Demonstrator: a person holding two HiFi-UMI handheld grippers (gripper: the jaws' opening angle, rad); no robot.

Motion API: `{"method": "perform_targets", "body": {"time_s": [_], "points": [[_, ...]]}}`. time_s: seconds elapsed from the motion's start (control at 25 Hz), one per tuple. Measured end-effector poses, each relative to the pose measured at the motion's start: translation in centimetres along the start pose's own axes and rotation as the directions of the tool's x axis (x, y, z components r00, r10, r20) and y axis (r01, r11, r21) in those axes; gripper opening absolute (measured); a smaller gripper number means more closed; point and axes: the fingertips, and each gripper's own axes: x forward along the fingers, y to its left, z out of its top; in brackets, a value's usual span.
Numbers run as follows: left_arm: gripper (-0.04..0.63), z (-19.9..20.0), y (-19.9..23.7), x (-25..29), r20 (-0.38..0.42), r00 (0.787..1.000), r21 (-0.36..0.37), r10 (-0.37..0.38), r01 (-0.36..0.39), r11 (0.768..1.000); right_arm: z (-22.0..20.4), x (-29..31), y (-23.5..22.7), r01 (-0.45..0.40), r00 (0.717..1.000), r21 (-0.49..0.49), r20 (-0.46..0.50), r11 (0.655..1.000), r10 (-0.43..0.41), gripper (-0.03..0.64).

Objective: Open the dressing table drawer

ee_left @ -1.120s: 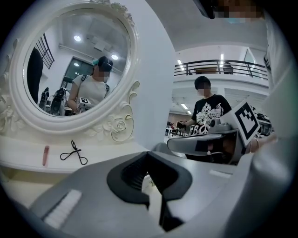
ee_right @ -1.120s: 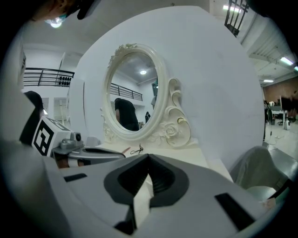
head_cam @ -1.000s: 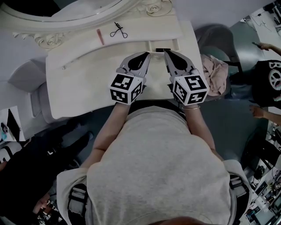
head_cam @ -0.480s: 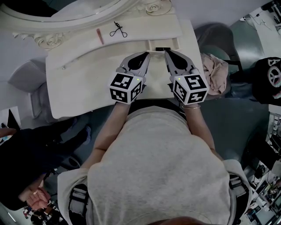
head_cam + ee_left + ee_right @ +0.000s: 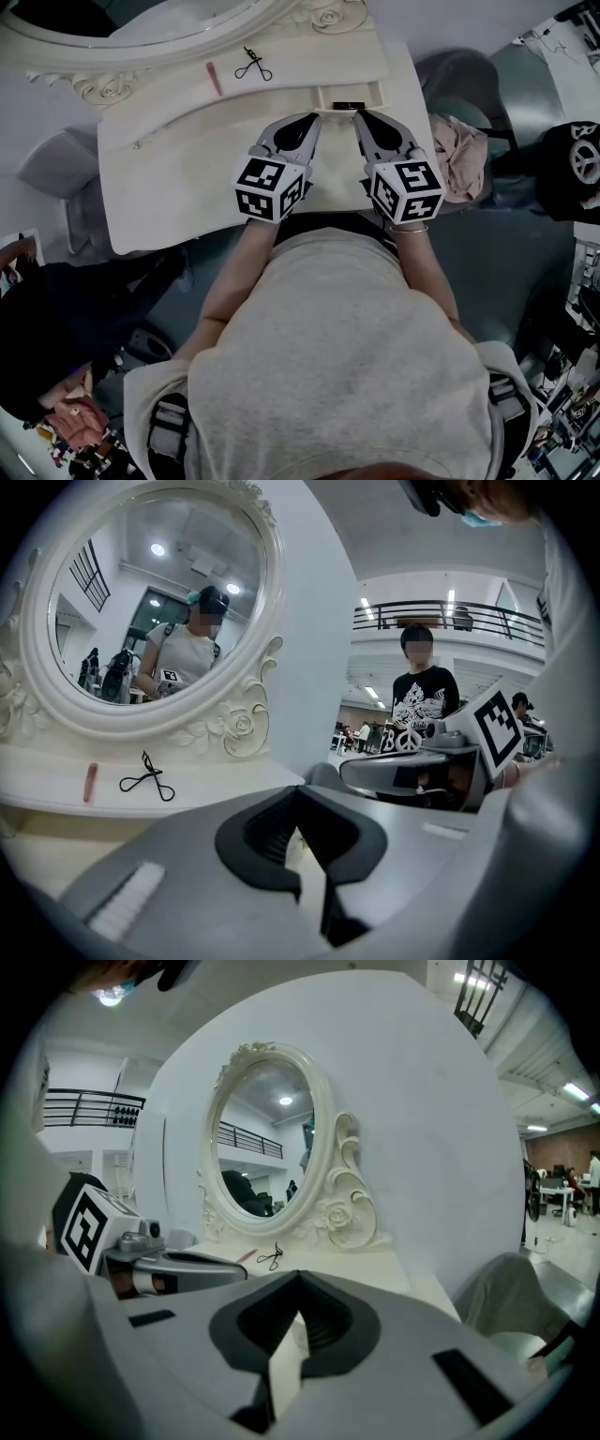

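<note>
Hovering over drawer (image 5: 178, 197): left claw (image 5: 313, 116), right claw (image 5: 357, 113) closed; dark item (image 5: 349, 104) at rear.

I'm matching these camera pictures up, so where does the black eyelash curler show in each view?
Head view: eyelash curler at upper centre, on the dressing table below the mirror.
Left gripper view: eyelash curler at lower left.
Right gripper view: eyelash curler small, near the centre.
Shared landmark: the pink stick just left of it.
</note>
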Motion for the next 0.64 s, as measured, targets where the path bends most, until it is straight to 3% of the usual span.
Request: {"method": "perform_targets", "body": {"time_s": [0.64], "points": [[0.008,-0.22,0.19,0.67,-0.007,1.0,-0.003,-0.012,0.012,1.0,-0.61,0.47,-0.2,0.006,1.0,-0.006,-0.026,1.0,-0.006,0.008]]}}
